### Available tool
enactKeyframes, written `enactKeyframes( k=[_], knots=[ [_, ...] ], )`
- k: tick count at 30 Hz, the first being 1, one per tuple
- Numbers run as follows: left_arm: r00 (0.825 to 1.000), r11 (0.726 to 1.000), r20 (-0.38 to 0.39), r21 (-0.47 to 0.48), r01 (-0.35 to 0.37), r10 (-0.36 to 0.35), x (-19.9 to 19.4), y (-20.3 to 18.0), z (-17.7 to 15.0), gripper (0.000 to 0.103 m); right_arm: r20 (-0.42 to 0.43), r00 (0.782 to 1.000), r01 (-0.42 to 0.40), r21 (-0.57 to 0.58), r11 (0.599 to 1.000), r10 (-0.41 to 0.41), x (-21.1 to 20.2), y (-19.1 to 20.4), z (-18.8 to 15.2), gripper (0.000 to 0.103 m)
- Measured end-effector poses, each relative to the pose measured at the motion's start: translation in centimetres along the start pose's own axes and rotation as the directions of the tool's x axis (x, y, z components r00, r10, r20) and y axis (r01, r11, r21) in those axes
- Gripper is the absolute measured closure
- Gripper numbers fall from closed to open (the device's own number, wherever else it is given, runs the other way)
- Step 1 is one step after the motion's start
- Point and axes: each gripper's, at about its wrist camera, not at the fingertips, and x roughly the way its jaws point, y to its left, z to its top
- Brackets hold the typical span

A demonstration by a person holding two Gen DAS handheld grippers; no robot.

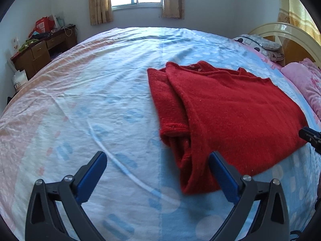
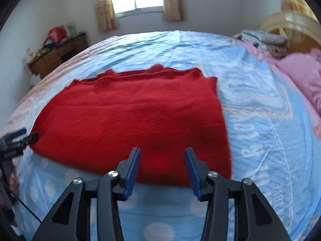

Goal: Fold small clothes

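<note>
On the bed (image 1: 100, 80), the red sweater (image 1: 230, 110) lies half-folded; both tools, left tool (image 1: 158, 160) and right tool (image 2: 162, 156), stand apart, nothing clamped. The near hem is best pinched at both corners together and carried evenly toward the collar.

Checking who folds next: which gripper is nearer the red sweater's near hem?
Right. The right gripper hangs open directly over the red sweater's near hem. The left gripper stands wide open beside its folded left edge, mostly over bare sheet.

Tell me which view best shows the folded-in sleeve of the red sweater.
The left wrist view: the sleeve lies folded in along the red sweater's near-left side. The right wrist view shows only the sweater's flat, blurred back.
</note>
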Motion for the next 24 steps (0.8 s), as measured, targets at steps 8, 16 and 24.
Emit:
enactKeyframes(
  k=[8,16,24],
  knots=[
    [1.0,1.0,0.003,0.008,-0.011,0.011,-0.4,1.0,0.4,0.0,-0.005,0.999,-0.039,-0.137,0.99,0.039,0.2,5.2,-0.7,0.051],
    [1.0,1.0,0.014,0.009,-0.012,0.012,-0.8,1.5,0.9,0.0,0.003,1.0,-0.027,-0.228,0.973,0.029,0.3,8.3,-1.4,0.051],
    [0.998,1.0,0.051,0.017,-0.026,0.025,-1.1,2.4,1.7,0.0,0.045,0.998,-0.022,-0.358,0.933,0.041,-0.5,12.1,-2.5,0.048]
  ],
)
